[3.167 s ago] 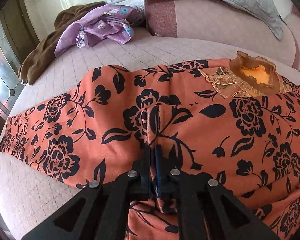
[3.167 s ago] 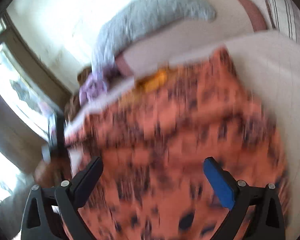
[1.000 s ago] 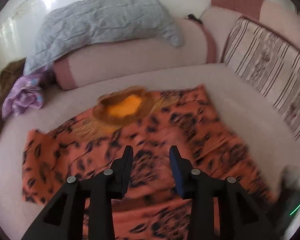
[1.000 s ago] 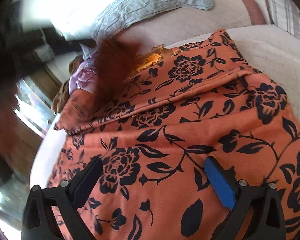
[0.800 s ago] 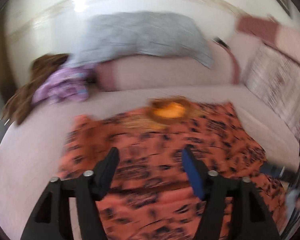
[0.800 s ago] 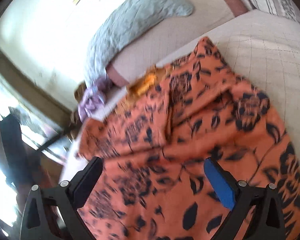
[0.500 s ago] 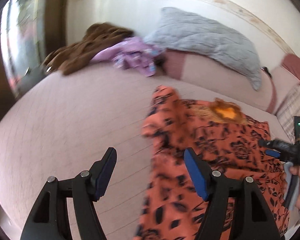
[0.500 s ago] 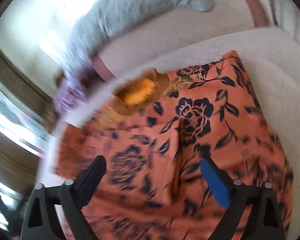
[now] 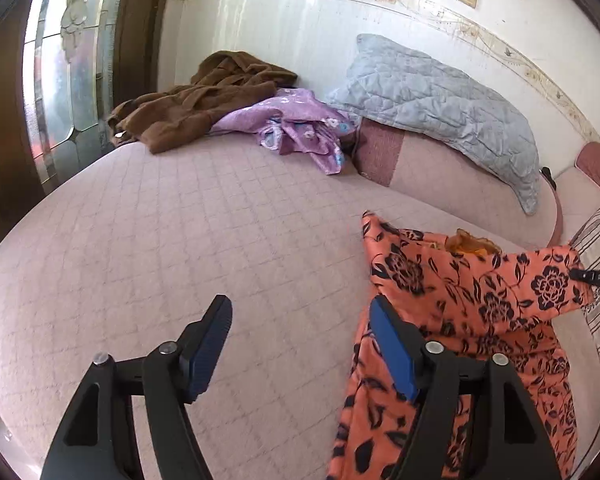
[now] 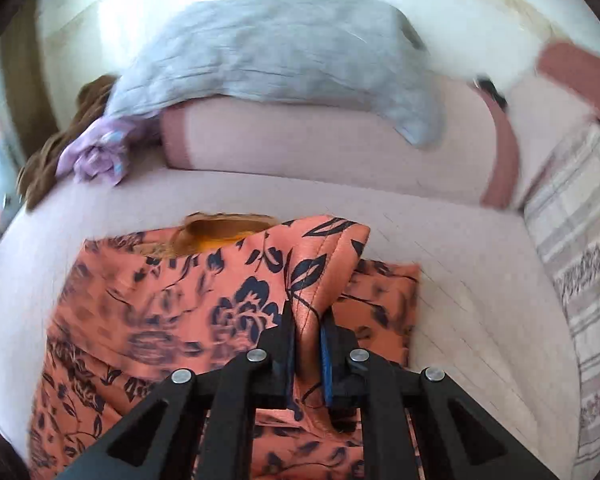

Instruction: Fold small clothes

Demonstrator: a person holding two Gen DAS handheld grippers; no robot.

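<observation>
An orange garment with black flowers (image 9: pixel 476 304) lies on the pink quilted bed, partly folded, its orange-lined neck opening (image 10: pixel 220 236) at the far edge. My right gripper (image 10: pixel 306 320) is shut on a raised fold of this garment (image 10: pixel 316 276) and holds it above the rest. In the left wrist view the lifted edge stands up at the right. My left gripper (image 9: pixel 300 332) is open and empty, over bare bed just left of the garment's edge.
A brown garment (image 9: pixel 204 96) and a purple floral one (image 9: pixel 296 128) lie heaped at the bed's far left. A grey quilted pillow (image 9: pixel 440 100) rests on a pink bolster (image 10: pixel 320 148). A striped cushion (image 10: pixel 580 280) stands at the right.
My left gripper let go of the garment, opened and swung left over bare bed. My right gripper, open a moment ago, has shut on a fold of the garment and lifted it.
</observation>
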